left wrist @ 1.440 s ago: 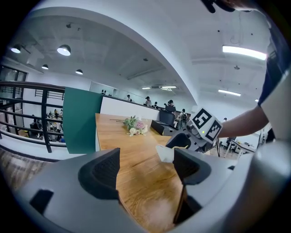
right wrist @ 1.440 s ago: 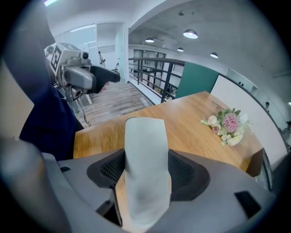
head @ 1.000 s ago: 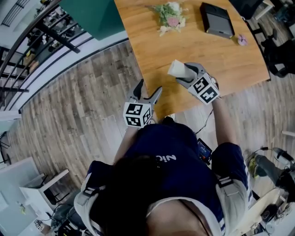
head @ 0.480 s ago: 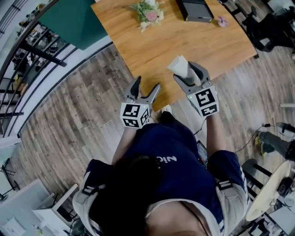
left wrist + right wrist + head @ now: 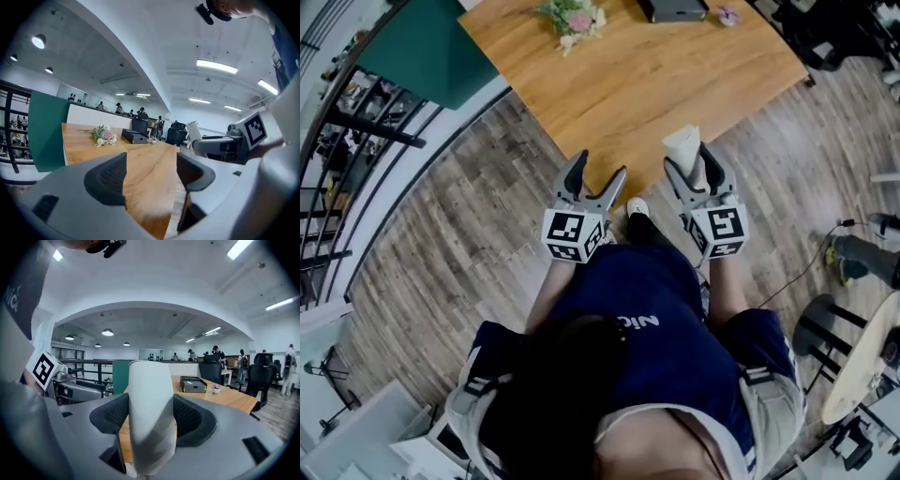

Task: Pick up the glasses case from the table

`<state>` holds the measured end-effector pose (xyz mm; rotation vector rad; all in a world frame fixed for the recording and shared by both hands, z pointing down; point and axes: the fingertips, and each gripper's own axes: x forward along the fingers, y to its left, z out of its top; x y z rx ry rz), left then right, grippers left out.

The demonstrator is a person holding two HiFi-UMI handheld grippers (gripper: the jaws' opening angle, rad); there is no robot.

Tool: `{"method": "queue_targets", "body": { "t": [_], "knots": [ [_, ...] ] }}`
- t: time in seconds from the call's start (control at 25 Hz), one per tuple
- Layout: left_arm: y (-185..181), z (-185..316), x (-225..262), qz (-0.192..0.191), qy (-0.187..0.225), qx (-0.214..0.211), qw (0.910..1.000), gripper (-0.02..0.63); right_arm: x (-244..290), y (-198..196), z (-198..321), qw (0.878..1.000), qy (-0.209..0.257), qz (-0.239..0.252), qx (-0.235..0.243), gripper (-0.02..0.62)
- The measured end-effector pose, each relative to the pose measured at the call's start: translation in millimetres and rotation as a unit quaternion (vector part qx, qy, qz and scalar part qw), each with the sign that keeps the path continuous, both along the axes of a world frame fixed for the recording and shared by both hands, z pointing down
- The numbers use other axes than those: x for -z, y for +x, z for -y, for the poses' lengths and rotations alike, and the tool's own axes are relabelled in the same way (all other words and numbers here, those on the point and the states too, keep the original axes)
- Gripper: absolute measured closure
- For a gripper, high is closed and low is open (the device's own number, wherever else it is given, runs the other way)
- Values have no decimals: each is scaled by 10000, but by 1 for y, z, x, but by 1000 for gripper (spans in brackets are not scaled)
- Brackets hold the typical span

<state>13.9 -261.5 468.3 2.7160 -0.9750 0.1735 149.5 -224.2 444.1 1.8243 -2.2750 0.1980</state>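
The wood-plank floor (image 5: 459, 225) gives me open room left and right of the table (image 5: 656, 84), with a green panel (image 5: 422, 52) standing at its left edge. My right gripper (image 5: 692, 167) is clamped on the white glasses case (image 5: 682, 142), which stands on end between the pads, lifted off the tabletop at the near corner. The left gripper (image 5: 600, 171) grasps nothing; its jaws are spread but have just been narrowing, beside the near edge. Flowers (image 5: 572, 17) and a dark box (image 5: 675, 9) sit along the far edge.
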Motion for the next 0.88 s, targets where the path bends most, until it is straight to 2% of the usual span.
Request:
{"method": "queue_targets", "body": {
  "t": [0.32,0.48,0.6,0.64,0.88],
  "knots": [
    [7,0,7,95,226,-35,9997,286,-7,15,-8,9991,4,127,-400,291],
    [7,2,13,88,368,53,9993,426,-4,14,-4,9992,59,167,-345,291],
    [3,4,14,140,432,193,9988,575,-2,11,3,9996,77,152,-215,291],
    [2,5,13,168,424,215,9987,603,-1,10,5,9997,81,165,-174,291],
    [3,6,11,146,320,183,9992,603,0,9,14,9993,119,347,-96,293]
  ]
}}
